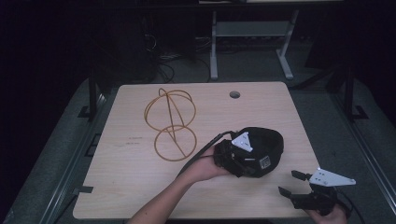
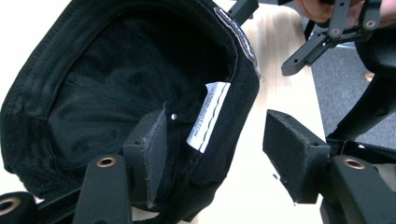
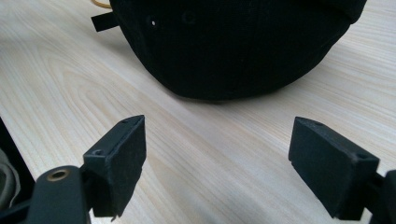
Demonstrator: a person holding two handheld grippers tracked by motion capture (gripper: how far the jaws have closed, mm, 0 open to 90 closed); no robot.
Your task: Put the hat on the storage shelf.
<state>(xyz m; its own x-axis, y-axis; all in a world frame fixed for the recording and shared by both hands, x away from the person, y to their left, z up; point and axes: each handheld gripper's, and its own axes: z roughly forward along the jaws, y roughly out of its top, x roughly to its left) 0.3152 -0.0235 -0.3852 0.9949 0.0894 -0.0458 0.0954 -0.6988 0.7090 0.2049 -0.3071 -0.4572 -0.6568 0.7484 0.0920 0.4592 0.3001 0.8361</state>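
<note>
A black cap (image 1: 270, 145) lies on the wooden table (image 1: 126, 186), right of the middle, with its hollow side turned towards my left gripper (image 1: 252, 161). In the left gripper view the cap (image 2: 116, 79) shows its dark lining and a white label (image 2: 208, 116). My left gripper (image 2: 219, 140) straddles the rim: one pad rests inside on the lining, while the other stands off the outside with bare wood between, so it is open. My right gripper (image 1: 289, 183) sits near the table's front right corner. In its own view it (image 3: 224, 158) is open and holds nothing, facing the cap's crown (image 3: 233, 46).
A golden wire frame of rings (image 1: 170, 123) stands on the table's left-middle part. A round cable hole (image 1: 234, 94) sits near the far edge. Dark floor, table legs and cables lie beyond the table. The right gripper (image 2: 327, 37) also shows at the top of the left gripper view.
</note>
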